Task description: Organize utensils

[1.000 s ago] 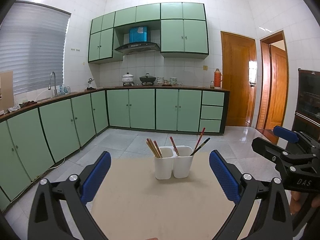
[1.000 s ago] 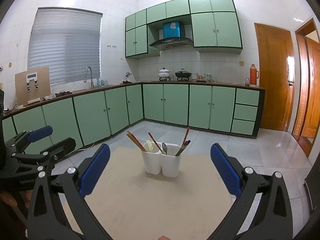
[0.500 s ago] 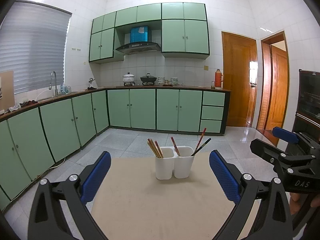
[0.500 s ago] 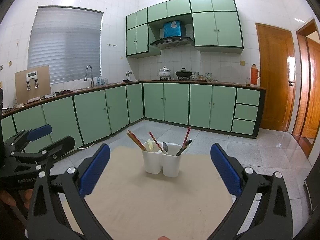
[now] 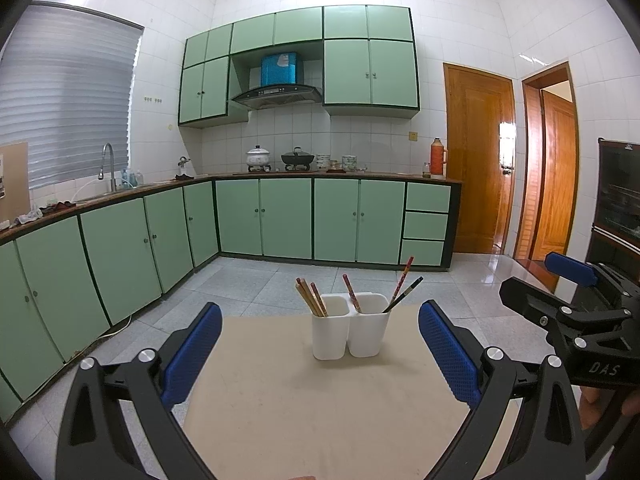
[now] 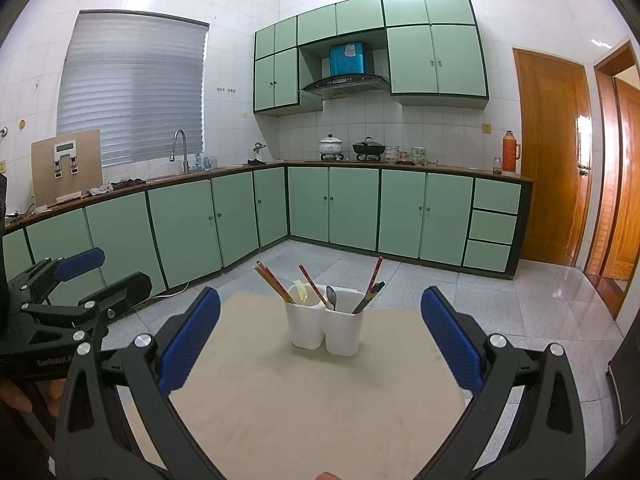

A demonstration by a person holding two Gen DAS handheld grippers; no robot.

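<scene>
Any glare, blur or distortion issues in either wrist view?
Left wrist: strong fisheye bowing, dark corners, glare on the floor by the doors; holder sharp. Right wrist: same bowing, ceiling light reflecting off the wall tiles; holder and spoon sharp.

I see a two-compartment holder (image 6: 326, 330) standing near the table's (image 6: 280, 420) far edge, about midway between its side edges. Chopsticks (image 6: 272, 282) and a fork (image 6: 300, 292) sit in its left compartment; a spoon (image 6: 331, 296) and more chopsticks (image 6: 370, 286) lean in the right one. Behind the table, counters (image 6: 400, 166) run along the far wall, a sink tap (image 6: 180, 148) to the left.
</scene>
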